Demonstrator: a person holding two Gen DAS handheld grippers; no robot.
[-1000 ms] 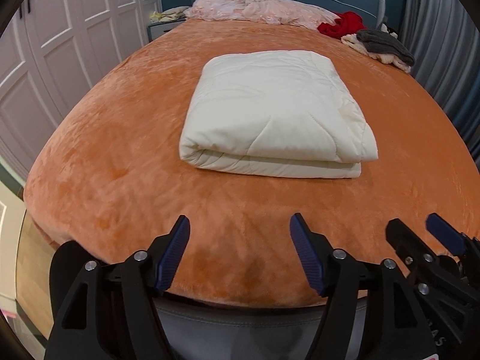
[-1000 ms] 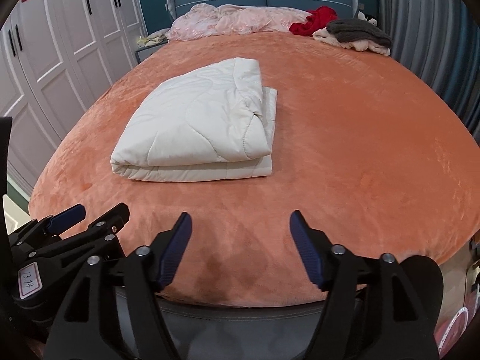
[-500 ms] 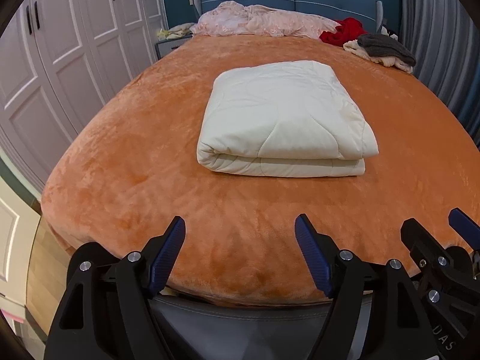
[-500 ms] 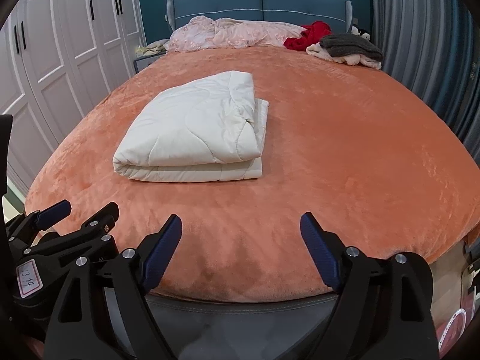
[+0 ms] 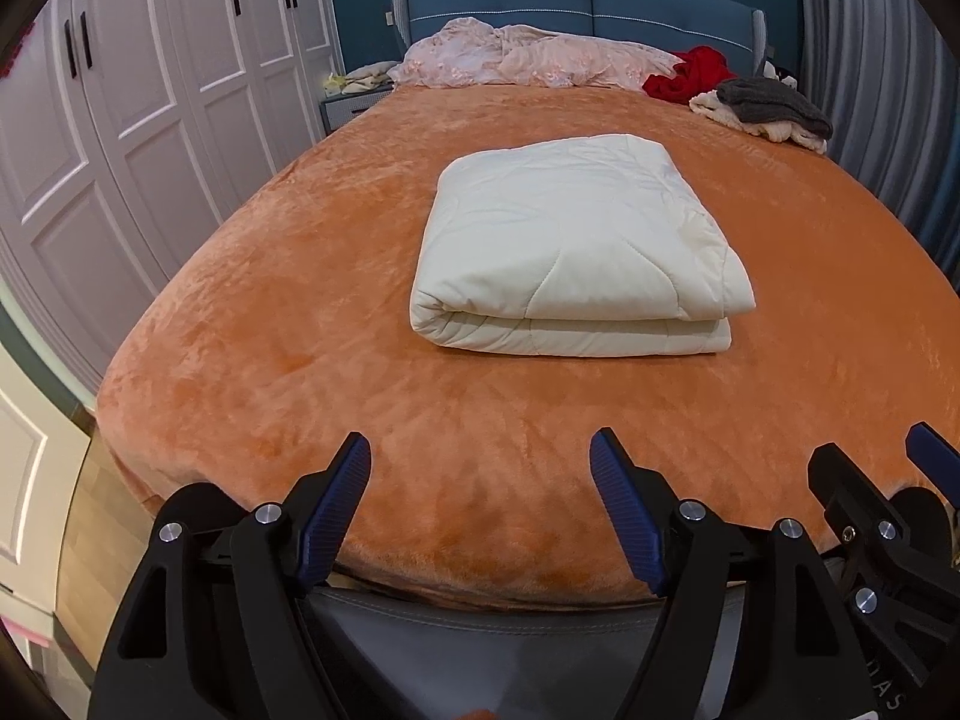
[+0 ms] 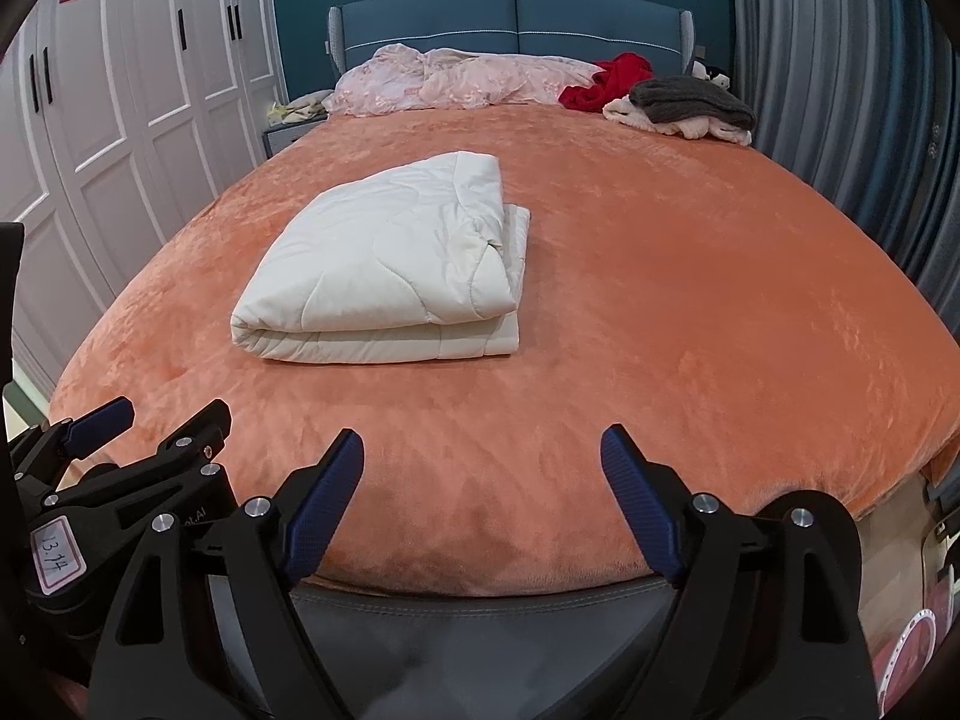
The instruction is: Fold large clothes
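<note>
The folded cream quilt [image 5: 576, 246] lay in the middle of the frame on the orange bedspread [image 5: 270, 330], well apart from the left gripper [image 5: 480, 504] at the bottom edge, whose jaws stood wide and empty. In the right wrist view the quilt [image 6: 384, 276] sat left of centre, above the right gripper [image 6: 483, 498], likewise wide and empty.

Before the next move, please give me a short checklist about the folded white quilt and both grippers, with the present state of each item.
1. Left gripper empty, jaws apart: ok.
2. Right gripper empty, jaws apart: ok.
3. White quilt folded into a compact stack: ok.
4. Quilt edges aligned: not ok, a lower layer sticks out on its right side.
5. Orange bedcover around quilt free of other items: ok.
6. Both grippers clear of quilt: ok.
</note>
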